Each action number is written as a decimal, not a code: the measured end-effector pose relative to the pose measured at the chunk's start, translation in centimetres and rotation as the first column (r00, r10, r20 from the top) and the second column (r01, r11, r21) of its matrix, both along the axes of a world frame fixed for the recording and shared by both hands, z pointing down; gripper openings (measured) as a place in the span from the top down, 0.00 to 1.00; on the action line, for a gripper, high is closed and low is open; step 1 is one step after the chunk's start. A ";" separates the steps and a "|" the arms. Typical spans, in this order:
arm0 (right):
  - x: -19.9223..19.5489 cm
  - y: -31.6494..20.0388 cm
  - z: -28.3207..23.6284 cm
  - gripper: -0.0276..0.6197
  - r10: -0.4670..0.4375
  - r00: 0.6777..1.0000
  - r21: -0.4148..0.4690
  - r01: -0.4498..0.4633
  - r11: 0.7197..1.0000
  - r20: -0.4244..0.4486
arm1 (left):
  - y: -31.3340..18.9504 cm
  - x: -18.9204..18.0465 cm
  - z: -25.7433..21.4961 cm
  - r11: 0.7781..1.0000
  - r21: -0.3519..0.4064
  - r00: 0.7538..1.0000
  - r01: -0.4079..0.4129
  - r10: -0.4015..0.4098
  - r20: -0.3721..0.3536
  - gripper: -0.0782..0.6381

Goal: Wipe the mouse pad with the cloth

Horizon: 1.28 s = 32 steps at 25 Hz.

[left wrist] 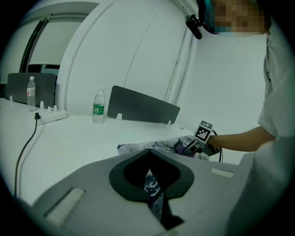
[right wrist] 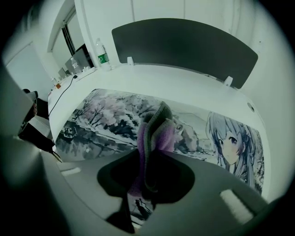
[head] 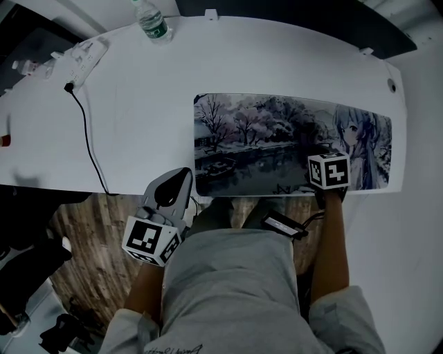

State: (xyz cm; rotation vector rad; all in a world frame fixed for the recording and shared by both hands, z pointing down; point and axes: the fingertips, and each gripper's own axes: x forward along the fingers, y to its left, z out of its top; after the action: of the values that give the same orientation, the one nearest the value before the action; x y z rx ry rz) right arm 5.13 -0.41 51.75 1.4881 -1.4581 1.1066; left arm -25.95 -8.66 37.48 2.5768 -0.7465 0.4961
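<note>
Mouse pad [head: 291, 138] flat on white desk [head: 138, 104], 3 o'clock half of head view. R gripper [right wrist: 154, 154] at pad's 5 o'clock edge, jaws pinching folded purple-grey cloth [right wrist: 154, 131], cloth upright over pad print; contact w/ pad unclear. L gripper [head: 182, 173] just off desk's near edge, approx. 7 o'clock of pad, jaws pressed together, nothing btwn. Bottle [head: 152, 21] at 12 o'clock, power strip [head: 86, 59] at 10 o'clock.
</note>
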 end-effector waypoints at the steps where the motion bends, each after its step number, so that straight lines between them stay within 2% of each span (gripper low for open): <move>1: -0.8 -0.3 0.0 0.81 -0.006 1.000 0.003 0.006 1.000 0.009 | -0.1 -0.4 0.0 1.000 0.001 1.000 0.001 -0.001 0.000 0.87; 15: -10.2 -4.3 -0.1 0.81 -0.087 0.989 0.048 0.082 0.995 0.121 | -1.4 -4.9 0.6 1.000 0.002 1.000 0.027 -0.027 0.003 0.87; 19: -13.4 -5.5 -0.2 0.81 -0.117 0.975 0.068 0.106 0.992 0.187 | -1.8 -5.9 0.5 0.999 0.002 0.999 0.043 -0.043 0.009 0.87; 25: -18.0 -7.3 -0.3 0.81 -0.195 0.957 0.086 0.180 0.980 0.216 | -2.1 -7.2 0.7 0.998 0.001 0.998 0.067 -0.067 0.001 0.87; 32: -22.0 -8.9 -0.4 0.81 -0.229 0.935 0.107 0.207 0.972 0.270 | -2.6 -8.6 0.8 0.995 -0.004 0.995 0.102 -0.102 -0.001 0.87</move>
State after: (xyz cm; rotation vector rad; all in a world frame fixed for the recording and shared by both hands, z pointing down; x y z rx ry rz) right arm -16.83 -9.35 51.36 1.2169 -1.8321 1.1692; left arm -34.57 -11.26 38.25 2.5197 -0.8701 0.4633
